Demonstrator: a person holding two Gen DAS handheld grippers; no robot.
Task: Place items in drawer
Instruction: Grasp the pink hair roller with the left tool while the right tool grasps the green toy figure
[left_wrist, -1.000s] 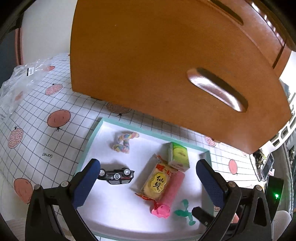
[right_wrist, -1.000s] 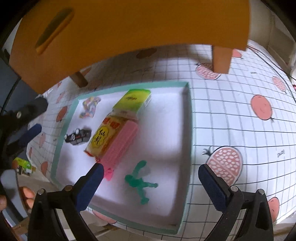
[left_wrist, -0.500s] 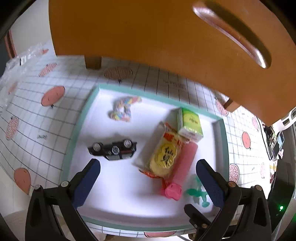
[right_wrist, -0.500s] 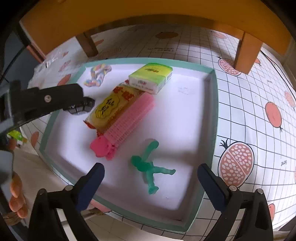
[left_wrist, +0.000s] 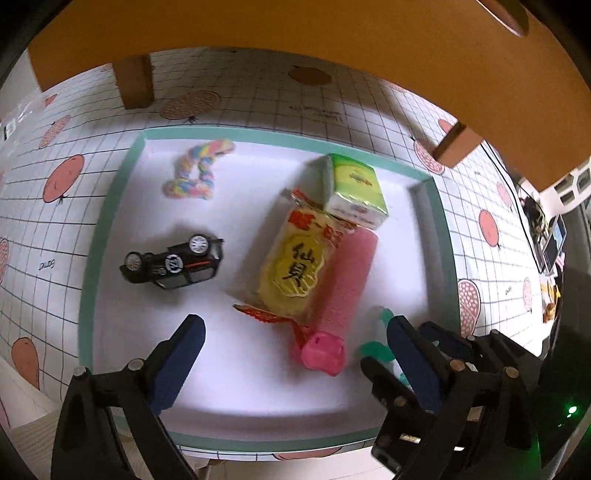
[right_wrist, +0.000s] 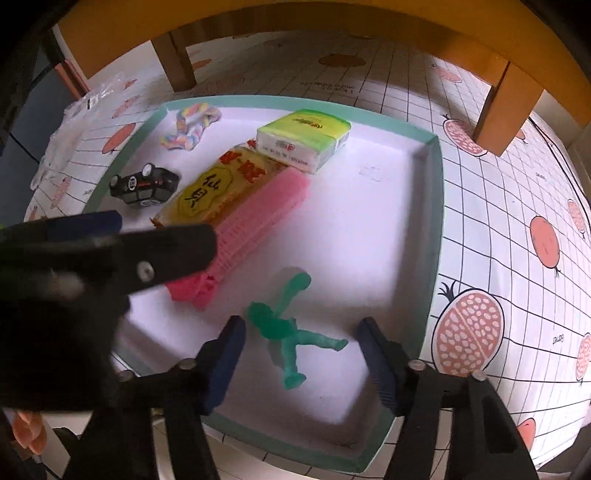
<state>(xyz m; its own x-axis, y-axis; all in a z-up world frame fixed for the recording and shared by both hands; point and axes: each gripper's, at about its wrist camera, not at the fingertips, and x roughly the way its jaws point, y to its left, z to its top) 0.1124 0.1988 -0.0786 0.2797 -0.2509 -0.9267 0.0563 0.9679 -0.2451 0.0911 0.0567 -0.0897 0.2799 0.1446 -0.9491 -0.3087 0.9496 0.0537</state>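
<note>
Left wrist view: the left gripper (left_wrist: 291, 347) hangs wide, its jaws closing slightly around the pink comb (left_wrist: 343, 284) and snack packet (left_wrist: 295, 269) at frame centre in the tray (left_wrist: 110, 206), probably its target.

Right wrist view: the right gripper (right_wrist: 301, 356) straddles the green figure (right_wrist: 291, 336) at lower centre, jaws closing but not yet touching, apparently to lift it toward the drawer.
</note>
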